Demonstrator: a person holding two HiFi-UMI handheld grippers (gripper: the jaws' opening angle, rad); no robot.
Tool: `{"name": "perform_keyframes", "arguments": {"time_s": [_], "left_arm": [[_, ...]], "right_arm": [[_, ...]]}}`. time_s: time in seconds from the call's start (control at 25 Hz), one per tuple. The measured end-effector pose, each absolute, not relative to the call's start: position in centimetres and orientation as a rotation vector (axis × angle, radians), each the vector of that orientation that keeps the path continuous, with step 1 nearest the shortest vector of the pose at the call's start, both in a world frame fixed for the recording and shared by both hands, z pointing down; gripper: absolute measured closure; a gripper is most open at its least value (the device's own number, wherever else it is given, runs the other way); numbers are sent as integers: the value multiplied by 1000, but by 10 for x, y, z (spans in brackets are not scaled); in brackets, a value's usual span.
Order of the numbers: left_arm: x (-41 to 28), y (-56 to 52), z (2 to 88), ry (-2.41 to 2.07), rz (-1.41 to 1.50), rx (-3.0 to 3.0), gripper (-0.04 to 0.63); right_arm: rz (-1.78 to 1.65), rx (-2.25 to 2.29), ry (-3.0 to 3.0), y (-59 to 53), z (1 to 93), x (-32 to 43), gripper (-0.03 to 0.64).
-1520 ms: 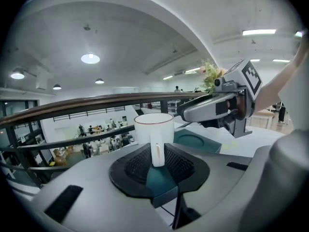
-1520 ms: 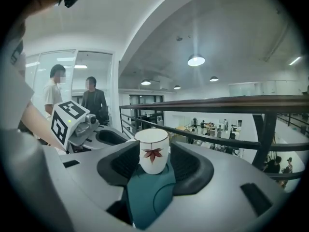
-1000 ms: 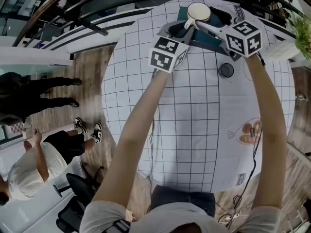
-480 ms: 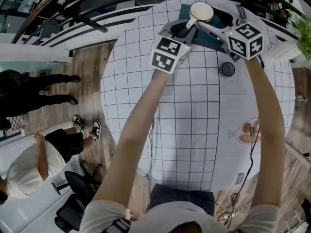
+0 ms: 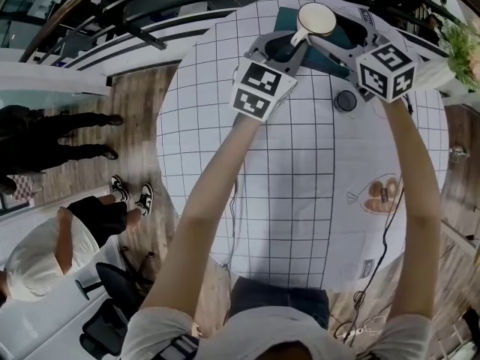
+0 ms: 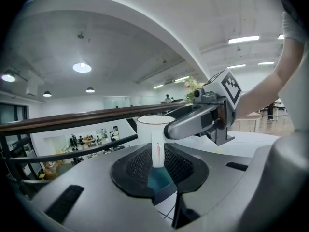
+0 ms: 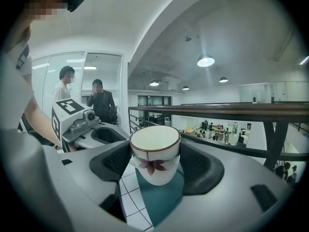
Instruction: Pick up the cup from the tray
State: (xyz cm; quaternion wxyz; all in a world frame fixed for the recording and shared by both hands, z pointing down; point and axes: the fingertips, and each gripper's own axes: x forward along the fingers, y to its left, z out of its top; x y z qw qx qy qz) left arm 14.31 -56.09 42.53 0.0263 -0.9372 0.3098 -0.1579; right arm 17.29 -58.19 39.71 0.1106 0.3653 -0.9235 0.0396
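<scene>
reaches far forward with both bare forearms, nearly straight and converging, across the round table [image 5: 300, 186] in its grid cloth. holds the left gripper [image 5: 289, 45] in from the left and the right gripper [image 5: 321, 39] in from the right, each tipped slightly below level, with the marker cubes uppermost near the wrists. meets at the cup [image 5: 315, 19], a white cup with a dark rim and a leaf motif, upright at the table's far edge over the teal tray [image 5: 328, 58]. pinches the cup's narrow handle between the pads of the left gripper [image 6: 157, 153], seen in the left gripper view with the handle filling the gap between them. clamps the cup's round body between the pads of the right gripper [image 7: 155, 163], seen in the right gripper view with both sides of the cup [image 7: 154, 153] against them. cannot tell whether the cup's base touches the tray [image 7: 159, 204] below it. leaves a small dark round object [image 5: 346, 100] on the cloth just beside the right gripper's cube.
</scene>
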Motion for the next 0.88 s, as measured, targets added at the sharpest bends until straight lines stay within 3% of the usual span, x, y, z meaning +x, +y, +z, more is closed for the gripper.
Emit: {"name": "perform_keyframes", "arguments": {"time_s": [0.4, 0.88], "left_arm": [[132, -509, 402, 941, -492, -2875, 525], [105, -456, 460, 981, -576, -2944, 525]], "right_arm": [[97, 1068, -2703, -530, 377, 162, 327], [224, 1008, -2653, -479, 436, 134, 328]]}}
